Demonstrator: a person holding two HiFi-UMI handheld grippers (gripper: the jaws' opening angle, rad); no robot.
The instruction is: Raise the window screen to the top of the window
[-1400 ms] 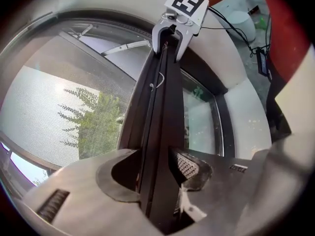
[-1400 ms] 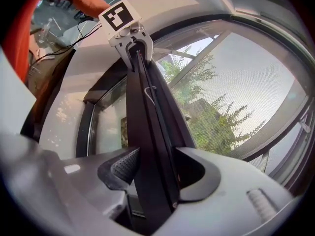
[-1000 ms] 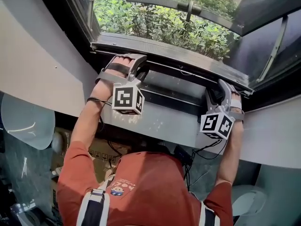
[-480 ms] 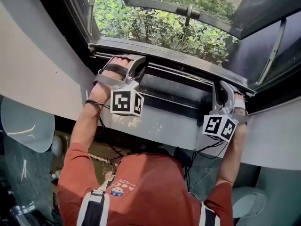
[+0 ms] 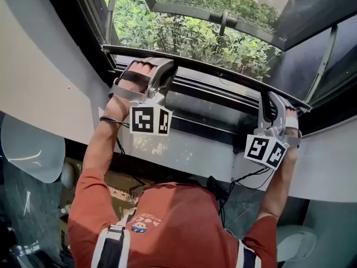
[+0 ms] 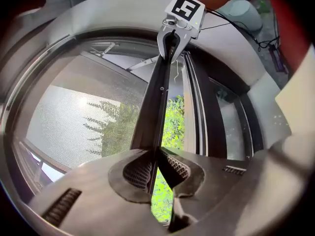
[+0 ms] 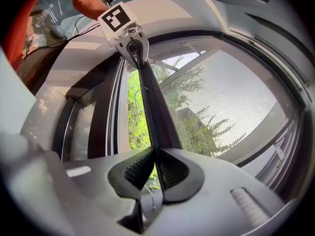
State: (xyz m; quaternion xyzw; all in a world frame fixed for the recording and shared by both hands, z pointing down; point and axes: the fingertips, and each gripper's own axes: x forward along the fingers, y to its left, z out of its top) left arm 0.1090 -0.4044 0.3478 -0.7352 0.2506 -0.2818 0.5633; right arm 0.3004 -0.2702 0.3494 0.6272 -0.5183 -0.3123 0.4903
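Two tools, left tool (image 5: pixel 165 70) and right tool (image 5: pixel 271 101), have just clenched the window screen's bottom bar (image 5: pixel 217 74), which is higher now: raising has begun.

The head camera is looking steeply down over the person (image 5: pixel 173 222) from above. The cameras on the left claw (image 5: pixel 163 71) and right claw (image 5: pixel 271 102) are sitting close behind their jaws, facing each other along the screen bar (image 6: pixel 156 107), which all three views are sharing.
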